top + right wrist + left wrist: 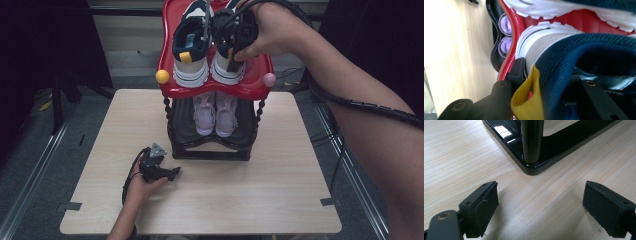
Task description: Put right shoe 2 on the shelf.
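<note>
A two-level shoe rack stands at the table's far middle, with a red top tray [256, 86] and a black lower shelf [182, 127]. Two navy-and-white sneakers sit on the tray, a left one [191, 55] and a right one [226, 70]. My right gripper [234, 54] is shut on the right sneaker's heel [579, 50], one jaw outside and one inside, beside its yellow pull tab [526, 100]. A pink pair [215, 112] sits on the lower shelf. My left gripper [174, 173] rests open on the table, its jaws [541, 193] wide apart before the rack's black base corner [531, 167].
A yellow ball [162, 76] and a pink ball [269, 79] top the rack's front posts. The wooden table [250, 195] is bare in front of the rack. A black cable [360, 102] runs along the right forearm. Metal rails flank the table.
</note>
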`<move>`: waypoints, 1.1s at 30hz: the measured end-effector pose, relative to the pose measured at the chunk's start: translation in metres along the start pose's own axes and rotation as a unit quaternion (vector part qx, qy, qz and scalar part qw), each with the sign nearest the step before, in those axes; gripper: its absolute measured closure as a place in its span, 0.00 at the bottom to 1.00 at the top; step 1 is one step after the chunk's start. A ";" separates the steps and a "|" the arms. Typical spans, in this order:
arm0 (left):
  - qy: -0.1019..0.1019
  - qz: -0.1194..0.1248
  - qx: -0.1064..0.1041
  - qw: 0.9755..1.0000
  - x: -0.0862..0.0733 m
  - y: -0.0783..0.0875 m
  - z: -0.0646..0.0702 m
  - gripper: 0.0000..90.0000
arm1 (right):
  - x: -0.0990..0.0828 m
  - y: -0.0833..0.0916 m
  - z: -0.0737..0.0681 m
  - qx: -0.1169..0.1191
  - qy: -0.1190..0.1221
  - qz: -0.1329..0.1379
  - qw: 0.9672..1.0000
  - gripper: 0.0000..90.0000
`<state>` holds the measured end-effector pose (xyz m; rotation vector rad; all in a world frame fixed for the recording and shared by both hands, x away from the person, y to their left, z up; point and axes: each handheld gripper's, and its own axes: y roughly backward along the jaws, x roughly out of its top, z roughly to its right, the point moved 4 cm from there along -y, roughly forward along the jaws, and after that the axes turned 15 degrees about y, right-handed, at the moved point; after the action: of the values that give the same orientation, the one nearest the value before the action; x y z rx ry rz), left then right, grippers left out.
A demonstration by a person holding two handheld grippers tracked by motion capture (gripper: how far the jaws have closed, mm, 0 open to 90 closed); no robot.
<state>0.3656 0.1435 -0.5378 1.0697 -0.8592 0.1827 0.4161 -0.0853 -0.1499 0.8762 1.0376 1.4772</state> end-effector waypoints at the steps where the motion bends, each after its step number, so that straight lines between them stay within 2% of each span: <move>1: 0.000 0.000 0.000 1.000 0.000 0.000 0.000 0.14 | -0.001 0.000 0.000 -0.001 -0.007 -0.003 1.000 0.63; 2: 0.000 0.000 0.000 1.000 0.000 0.000 0.000 0.14 | -0.002 -0.001 0.000 0.000 -0.019 -0.001 1.000 0.60; 5: 0.000 0.001 0.001 1.000 0.000 0.000 0.000 0.14 | -0.004 0.000 -0.001 0.005 -0.030 0.010 0.999 0.53; 6: 0.000 0.000 0.000 1.000 0.000 0.000 0.000 0.14 | -0.005 0.001 -0.001 0.008 -0.043 0.018 0.999 0.52; 8: 0.000 0.000 0.000 1.000 0.000 0.000 0.000 0.14 | -0.006 0.002 -0.002 0.010 -0.048 0.024 0.998 0.48; 10: 0.000 0.000 0.000 1.000 0.000 0.000 0.000 0.14 | -0.007 0.005 -0.003 0.017 -0.066 0.034 0.997 0.46; 18: 0.000 0.000 0.001 1.000 0.000 0.000 0.000 0.14 | -0.010 0.013 -0.004 0.024 -0.088 0.041 0.995 0.38; 22: 0.000 0.001 0.001 1.000 0.000 0.000 0.000 0.14 | -0.013 0.023 -0.002 0.025 -0.106 0.051 0.993 0.33; 27: 0.000 0.001 0.001 1.000 0.000 0.000 0.000 0.14 | -0.017 0.032 -0.003 0.039 -0.106 0.051 0.992 0.23; 33: 0.002 0.000 -0.001 1.000 0.000 0.000 0.000 0.14 | -0.020 0.038 -0.005 0.051 -0.107 0.051 0.992 0.19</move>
<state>0.3654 0.1432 -0.5380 1.0665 -0.8552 0.1842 0.4010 -0.1071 -0.1153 1.1495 0.9268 1.3878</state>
